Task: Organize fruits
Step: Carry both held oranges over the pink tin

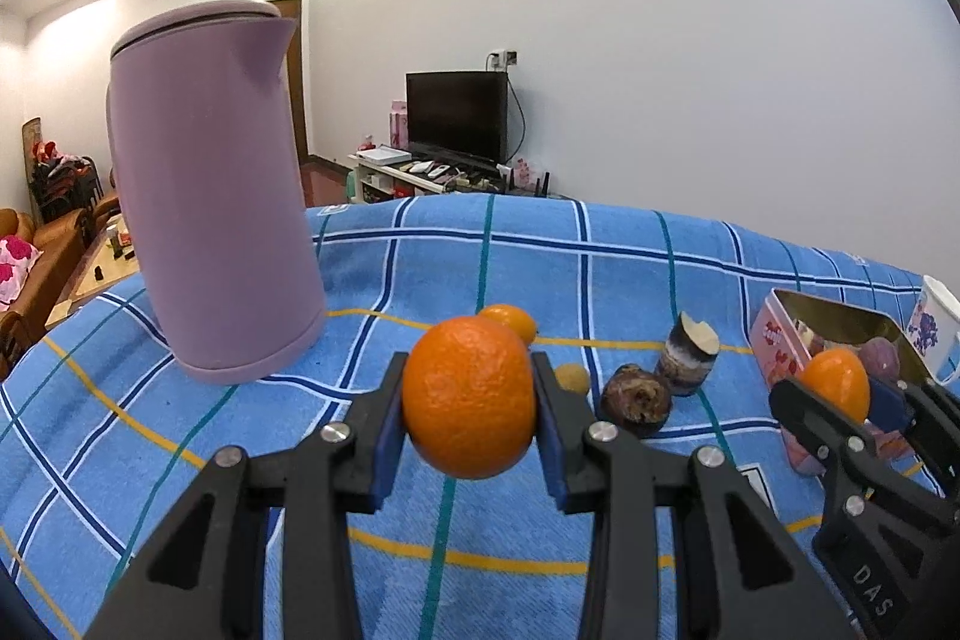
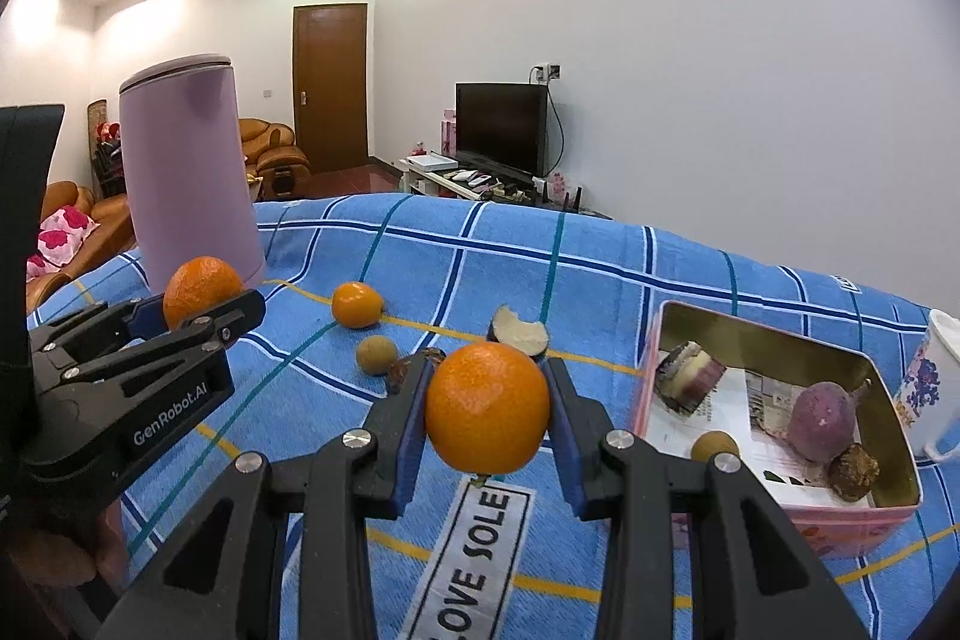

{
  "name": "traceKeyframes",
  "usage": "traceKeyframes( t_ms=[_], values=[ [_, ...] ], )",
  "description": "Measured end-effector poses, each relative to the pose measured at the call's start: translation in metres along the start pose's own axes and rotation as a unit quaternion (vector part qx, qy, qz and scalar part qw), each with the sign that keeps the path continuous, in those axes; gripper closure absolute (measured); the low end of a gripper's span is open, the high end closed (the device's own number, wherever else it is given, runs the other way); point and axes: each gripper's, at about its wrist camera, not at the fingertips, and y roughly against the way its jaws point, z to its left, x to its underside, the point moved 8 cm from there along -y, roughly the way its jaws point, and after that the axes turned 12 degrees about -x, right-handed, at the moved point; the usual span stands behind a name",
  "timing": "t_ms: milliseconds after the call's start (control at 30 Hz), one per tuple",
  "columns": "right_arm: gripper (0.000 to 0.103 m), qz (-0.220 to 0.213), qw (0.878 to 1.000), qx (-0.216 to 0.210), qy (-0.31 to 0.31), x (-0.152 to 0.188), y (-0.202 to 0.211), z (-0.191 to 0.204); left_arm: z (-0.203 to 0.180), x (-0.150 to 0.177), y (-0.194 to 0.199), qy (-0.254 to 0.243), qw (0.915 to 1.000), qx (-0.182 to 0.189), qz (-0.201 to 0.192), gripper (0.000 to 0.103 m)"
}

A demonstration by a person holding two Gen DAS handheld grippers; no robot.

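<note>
In the left wrist view my left gripper (image 1: 468,370) is shut on a large orange (image 1: 468,400), held above the blue checked cloth (image 1: 540,268). My right gripper (image 2: 489,376) is shut on a second orange (image 2: 487,412) just left of the pink tin (image 2: 651,358). On the cloth lie a small orange (image 2: 357,304), a longan (image 2: 376,355), a dark round fruit (image 1: 636,397) and a cut purple-skinned piece (image 2: 521,331). The tin holds a cut piece (image 2: 690,376), a purple tuber (image 2: 822,421), a longan (image 2: 714,445) and a brown fruit (image 2: 852,469).
A tall lilac kettle (image 1: 216,196) stands on the cloth at the back left. A flowered white mug (image 2: 924,388) is right of the tin. The cloth's far edge drops off toward a room with a television and sofas.
</note>
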Motion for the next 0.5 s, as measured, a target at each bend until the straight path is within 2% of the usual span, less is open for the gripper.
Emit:
traceKeyframes(
  t_ms=[500],
  values=[
    [0.064,0.000,1.000,0.025,0.010,0.009,0.026,-0.020,-0.024,0.006,0.014,-0.025,0.9996,0.010,-0.006,0.064]
  ],
)
